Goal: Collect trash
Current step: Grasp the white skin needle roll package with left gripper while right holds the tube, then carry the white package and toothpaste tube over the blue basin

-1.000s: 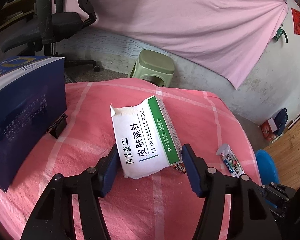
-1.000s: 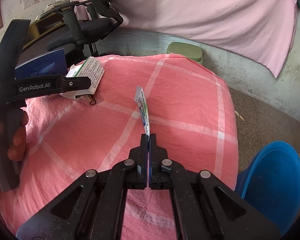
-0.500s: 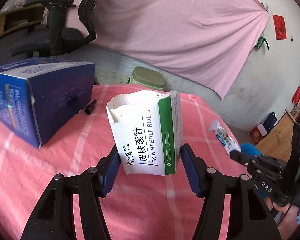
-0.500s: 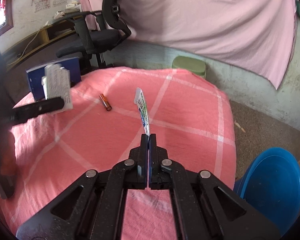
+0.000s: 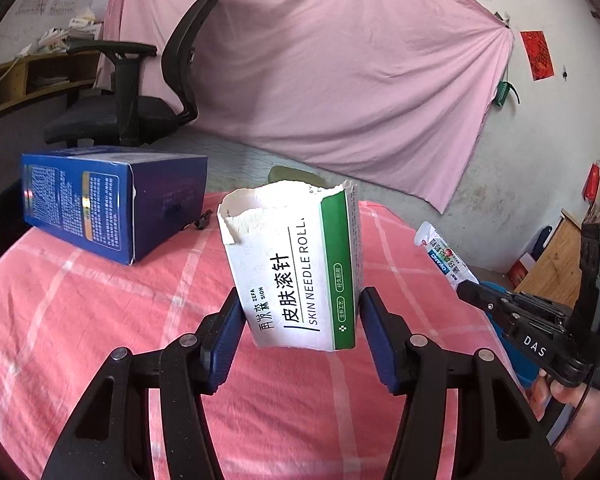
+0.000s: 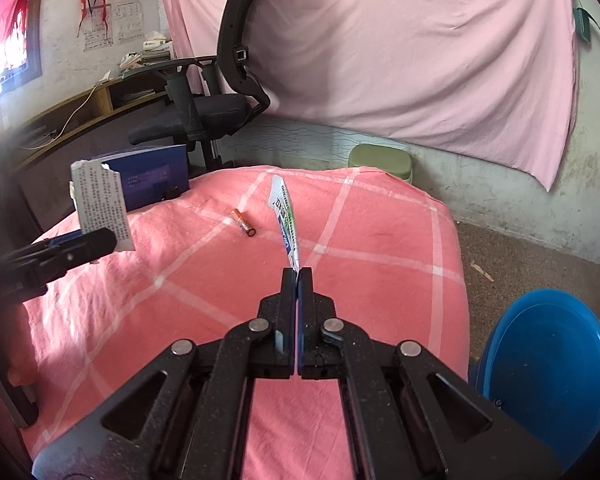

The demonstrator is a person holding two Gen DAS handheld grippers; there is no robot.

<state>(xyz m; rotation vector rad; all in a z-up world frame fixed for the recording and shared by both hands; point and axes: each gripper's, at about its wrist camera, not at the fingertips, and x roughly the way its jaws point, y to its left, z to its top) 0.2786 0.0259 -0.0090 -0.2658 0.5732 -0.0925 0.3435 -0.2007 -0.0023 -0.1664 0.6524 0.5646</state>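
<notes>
My left gripper [image 5: 302,320] is shut on a torn white and green carton [image 5: 296,268] marked "SKIN NEEDLE ROLL" and holds it upright above the pink tablecloth [image 5: 100,320]. The carton also shows in the right wrist view [image 6: 100,208]. My right gripper [image 6: 297,276] is shut on the end of a flattened toothpaste tube [image 6: 286,220], held above the cloth; the tube also shows in the left wrist view [image 5: 444,256]. A small orange battery [image 6: 244,223] lies on the cloth.
A blue box [image 5: 112,200] lies at the table's far left with a black binder clip [image 5: 203,222] beside it. A blue bin [image 6: 548,364] stands on the floor to the right. A black office chair [image 6: 216,100] and a green stool [image 6: 380,160] stand beyond the table.
My left gripper lifted the carton off the cloth and tilted it upright. My right gripper raised the toothpaste tube. The battery that lay under the carton is uncovered.
</notes>
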